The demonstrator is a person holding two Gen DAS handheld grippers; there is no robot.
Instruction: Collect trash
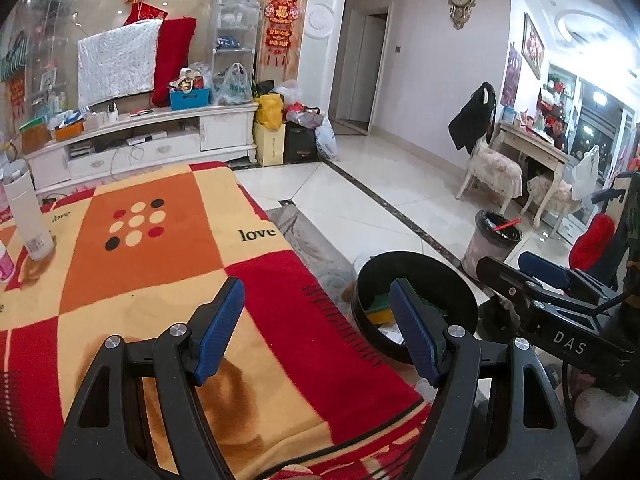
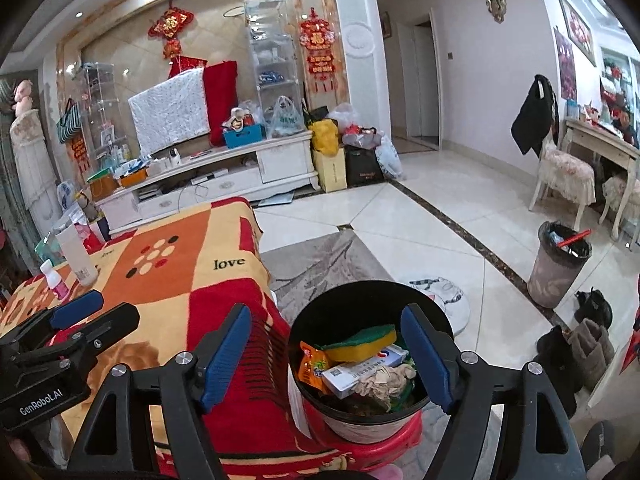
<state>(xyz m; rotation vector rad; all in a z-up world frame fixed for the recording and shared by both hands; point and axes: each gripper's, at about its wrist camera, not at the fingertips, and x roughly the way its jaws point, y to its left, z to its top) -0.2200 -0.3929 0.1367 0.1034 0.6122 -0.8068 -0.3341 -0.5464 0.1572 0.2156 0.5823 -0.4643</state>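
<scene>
Trash [image 2: 360, 364] fills the bin [image 2: 372, 420] under the right gripper [image 2: 326, 354], jaws apart, empty; left gripper [image 1: 318, 330] likewise, over the bench [image 1: 168, 264] edge.

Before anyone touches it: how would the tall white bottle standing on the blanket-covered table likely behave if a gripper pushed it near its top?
The tall white bottle is narrow and upright, so it would probably tip rather than slide. The blanket looks soft, likely adding wobble. Its round body may then roll.
</scene>
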